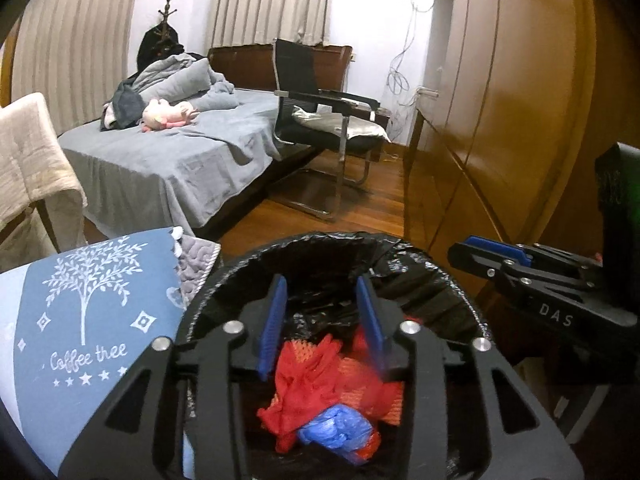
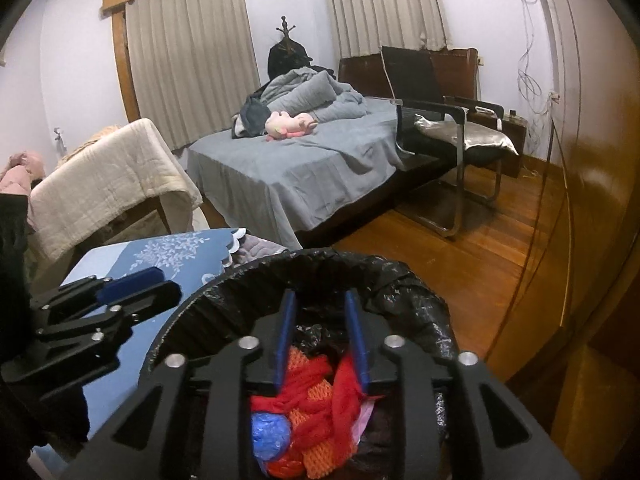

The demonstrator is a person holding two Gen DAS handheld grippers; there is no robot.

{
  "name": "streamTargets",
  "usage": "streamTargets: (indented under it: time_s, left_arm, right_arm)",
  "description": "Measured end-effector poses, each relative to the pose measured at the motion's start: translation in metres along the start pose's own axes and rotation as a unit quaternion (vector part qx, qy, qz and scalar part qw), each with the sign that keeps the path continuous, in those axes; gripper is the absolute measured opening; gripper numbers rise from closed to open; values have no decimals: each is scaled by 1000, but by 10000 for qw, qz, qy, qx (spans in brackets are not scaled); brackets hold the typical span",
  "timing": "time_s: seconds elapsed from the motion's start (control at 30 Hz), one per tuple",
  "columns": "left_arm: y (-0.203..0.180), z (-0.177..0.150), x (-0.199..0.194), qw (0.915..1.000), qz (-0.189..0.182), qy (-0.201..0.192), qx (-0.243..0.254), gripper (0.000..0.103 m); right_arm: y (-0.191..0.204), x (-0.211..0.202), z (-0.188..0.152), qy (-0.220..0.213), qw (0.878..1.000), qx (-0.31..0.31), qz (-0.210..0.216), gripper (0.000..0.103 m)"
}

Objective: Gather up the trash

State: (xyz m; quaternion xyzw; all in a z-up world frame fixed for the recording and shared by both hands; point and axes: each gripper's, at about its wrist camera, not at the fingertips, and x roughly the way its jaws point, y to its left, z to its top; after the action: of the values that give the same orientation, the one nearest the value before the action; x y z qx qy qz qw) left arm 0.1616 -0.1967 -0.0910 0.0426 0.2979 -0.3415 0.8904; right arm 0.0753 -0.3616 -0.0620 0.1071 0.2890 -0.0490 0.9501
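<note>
A round trash bin lined with a black bag [image 1: 404, 264] sits right below both grippers; it also shows in the right wrist view [image 2: 400, 280]. Inside lie red and orange mesh netting [image 1: 316, 376] and a crumpled blue plastic bag [image 1: 340, 432]; the right wrist view shows the same netting [image 2: 316, 396] and blue bag [image 2: 270, 436]. My left gripper [image 1: 322, 316] hangs open and empty over the bin. My right gripper [image 2: 320, 320] also hangs open and empty over the bin; it shows from the side in the left wrist view [image 1: 488, 254].
A blue cloth with a white tree print [image 1: 92, 320] lies left of the bin. A bed with grey covers [image 2: 304, 164] and a pink plush toy [image 2: 290, 124] stands behind. A black chair [image 2: 452, 128] stands by the bed. A wooden wardrobe [image 1: 520, 120] is on the right.
</note>
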Motion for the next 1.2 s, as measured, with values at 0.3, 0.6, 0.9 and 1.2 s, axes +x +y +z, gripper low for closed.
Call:
streamTargets:
  time_s: [0.3,0.6,0.9,1.2]
  left_arm:
    - [20,-1,-37,9985,506,-180,-89,86]
    - [38,-7,-79,9950,939,-165,-294,96]
    - [43,-27,-117,9931,1103,-189,-360,96]
    - [41,-41,-149,9903,1266,-358,-447,96]
  right_arm:
    - [13,-15,5,-134,9999,-46,-11,80]
    - [44,-37,6,-148,9992,-259,256,97]
    - [70,-57,-4,-83,9987,-195,474,97]
    - [90,-75,-15,-115,9980,-223,583,97]
